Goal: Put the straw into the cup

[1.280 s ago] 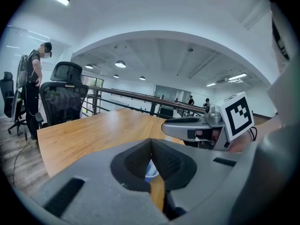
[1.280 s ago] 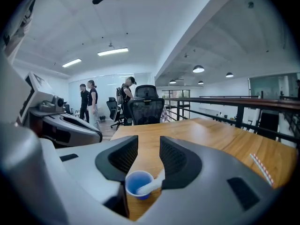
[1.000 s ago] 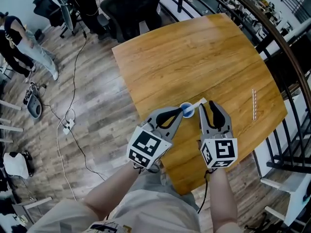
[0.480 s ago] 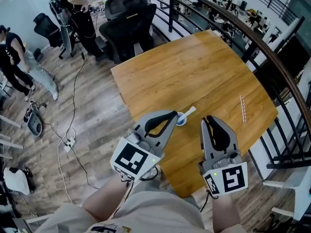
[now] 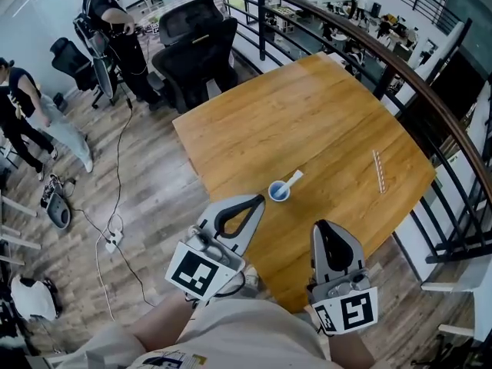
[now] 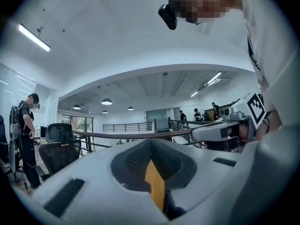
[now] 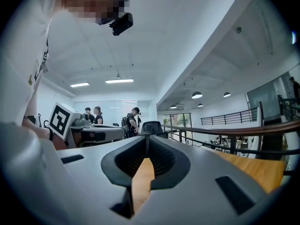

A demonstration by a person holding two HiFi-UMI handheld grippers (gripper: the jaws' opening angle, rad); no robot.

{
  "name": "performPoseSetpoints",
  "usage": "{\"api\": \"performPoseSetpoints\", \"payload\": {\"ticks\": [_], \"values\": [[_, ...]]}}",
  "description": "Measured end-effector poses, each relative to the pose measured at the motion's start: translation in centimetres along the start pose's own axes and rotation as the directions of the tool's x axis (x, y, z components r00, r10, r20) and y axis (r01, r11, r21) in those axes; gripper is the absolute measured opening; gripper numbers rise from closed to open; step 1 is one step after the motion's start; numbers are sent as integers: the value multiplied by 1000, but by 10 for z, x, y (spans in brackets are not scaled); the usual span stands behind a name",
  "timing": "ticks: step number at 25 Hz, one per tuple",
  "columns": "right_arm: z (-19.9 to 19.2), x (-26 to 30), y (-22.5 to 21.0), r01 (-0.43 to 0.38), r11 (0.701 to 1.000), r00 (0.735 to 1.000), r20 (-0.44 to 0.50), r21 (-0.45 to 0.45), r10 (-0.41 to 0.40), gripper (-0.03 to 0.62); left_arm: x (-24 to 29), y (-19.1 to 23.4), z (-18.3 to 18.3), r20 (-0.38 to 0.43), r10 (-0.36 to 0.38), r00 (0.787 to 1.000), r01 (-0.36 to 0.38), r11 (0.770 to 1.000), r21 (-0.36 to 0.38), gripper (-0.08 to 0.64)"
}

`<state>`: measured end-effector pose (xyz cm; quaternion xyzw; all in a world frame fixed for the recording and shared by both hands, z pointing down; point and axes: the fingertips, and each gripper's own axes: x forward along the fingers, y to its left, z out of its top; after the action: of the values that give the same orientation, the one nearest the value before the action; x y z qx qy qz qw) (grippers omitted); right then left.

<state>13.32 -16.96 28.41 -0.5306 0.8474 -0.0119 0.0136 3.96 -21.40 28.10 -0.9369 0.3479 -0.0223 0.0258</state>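
A small blue cup (image 5: 278,192) stands on the wooden table (image 5: 323,121) with a white straw (image 5: 293,180) leaning out of it to the right. Both grippers hang apart from it, near the table's front edge and pointing level. My left gripper (image 5: 260,199) is just left of and below the cup, with its tips together and nothing in them (image 6: 150,143). My right gripper (image 5: 324,225) sits further right and nearer to me. Its jaws are closing, the tips meet, and nothing is between them (image 7: 147,138).
A second, striped straw (image 5: 378,170) lies near the table's right edge. A dark railing (image 5: 430,106) curves round the table's far and right sides. Black office chairs (image 5: 196,41) stand behind the table. People (image 5: 31,106) and cables (image 5: 115,206) are on the floor at left.
Both grippers have drawn back from the cup toward me and risen. The right jaws have gone from wide open beside the straw to closed. The cup and straw stay on the table.
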Motion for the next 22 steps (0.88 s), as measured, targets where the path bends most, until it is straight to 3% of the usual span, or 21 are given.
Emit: {"api": "performPoseSetpoints", "payload": {"ticks": [5, 10, 22], "values": [[-20, -18, 2, -7, 997, 999, -49, 71, 10, 31, -5, -20, -14, -31, -24, 999, 23, 999, -27, 14], [-18, -20, -6, 13, 998, 998, -59, 58, -10, 31, -8, -25, -20, -49, -43, 998, 40, 997, -60, 14], [-13, -22, -15, 43, 999, 995, -96, 5, -43, 21, -10, -28, -21, -55, -54, 997, 51, 997, -56, 14]]}}
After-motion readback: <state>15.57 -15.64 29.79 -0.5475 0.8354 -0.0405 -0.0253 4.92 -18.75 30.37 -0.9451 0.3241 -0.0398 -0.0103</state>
